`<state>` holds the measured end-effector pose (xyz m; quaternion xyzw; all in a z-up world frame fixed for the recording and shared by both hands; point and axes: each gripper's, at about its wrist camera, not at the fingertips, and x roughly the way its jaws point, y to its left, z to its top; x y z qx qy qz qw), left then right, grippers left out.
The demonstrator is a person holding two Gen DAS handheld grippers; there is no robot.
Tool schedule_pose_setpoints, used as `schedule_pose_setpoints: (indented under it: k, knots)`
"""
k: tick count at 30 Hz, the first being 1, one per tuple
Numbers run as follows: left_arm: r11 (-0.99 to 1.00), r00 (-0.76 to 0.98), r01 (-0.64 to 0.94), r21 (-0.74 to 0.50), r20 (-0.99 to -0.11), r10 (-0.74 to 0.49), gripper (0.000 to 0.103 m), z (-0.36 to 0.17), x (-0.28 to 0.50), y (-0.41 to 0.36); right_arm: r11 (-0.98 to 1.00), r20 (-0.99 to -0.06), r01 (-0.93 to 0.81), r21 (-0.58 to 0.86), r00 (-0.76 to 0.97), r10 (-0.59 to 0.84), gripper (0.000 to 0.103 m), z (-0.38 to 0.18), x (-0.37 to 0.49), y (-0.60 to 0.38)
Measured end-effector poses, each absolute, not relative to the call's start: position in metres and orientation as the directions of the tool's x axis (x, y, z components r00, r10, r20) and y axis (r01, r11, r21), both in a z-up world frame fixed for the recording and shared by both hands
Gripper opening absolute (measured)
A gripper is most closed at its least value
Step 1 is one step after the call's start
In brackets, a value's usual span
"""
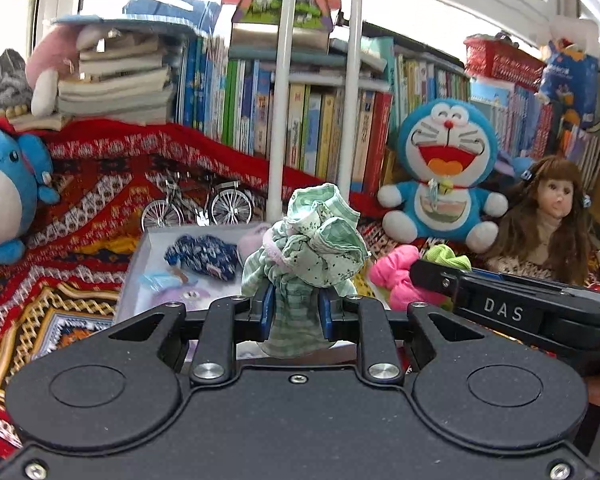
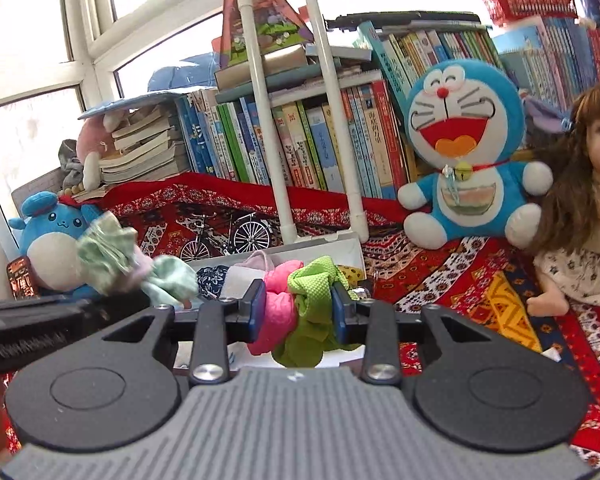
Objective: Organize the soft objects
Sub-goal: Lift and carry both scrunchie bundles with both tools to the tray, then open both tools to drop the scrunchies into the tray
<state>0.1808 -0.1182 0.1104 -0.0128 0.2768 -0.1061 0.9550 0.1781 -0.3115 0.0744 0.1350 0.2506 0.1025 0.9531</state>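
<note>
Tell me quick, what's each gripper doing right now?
Left gripper: closed on the green checked cloth bundle.
Right gripper: closed on the pink and green cloths.

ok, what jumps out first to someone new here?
The big grinning blue cat plush sitting against the bookshelf, with a long-haired doll at its right. Up front, the left gripper clamps a pale green cloth bundle; the right gripper holds pink and lime cloths.

**Box at centre, toys around it**

On the blanket (image 2: 440, 280), the box (image 1: 140, 264) lies at centre. The model bicycle (image 1: 198, 204) stands behind it at 12 o'clock, the round plush (image 1: 8, 184) at 9, the cat plush (image 1: 444, 168) and doll (image 1: 548, 216) at 2, books (image 1: 320, 128) behind.
</note>
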Motion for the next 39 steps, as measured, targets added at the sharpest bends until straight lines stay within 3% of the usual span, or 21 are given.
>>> schedule_pose_setpoints:
  k: [10,26,39]
  knots:
    - [0.991,0.754,0.100,-0.085,-0.644,-0.131,0.021,0.065,0.220,-0.134,0.936,-0.502,-0.127,0.328,0.816,0.287,0.039,0.045,0.208,-0.311]
    - [0.998,0.751,0.061,-0.020,-0.657,-0.059,0.021,0.037,0.252,-0.152,0.905,-0.524,-0.114,0.410,0.783,0.335,0.038,0.013,0.240,-0.319]
    - [0.998,0.705,0.049,-0.045,-0.706,-0.066,0.022,0.014,0.268,-0.154,0.894,-0.512,-0.128,0.428,0.781,0.357,0.038,0.005,0.242,-0.324]
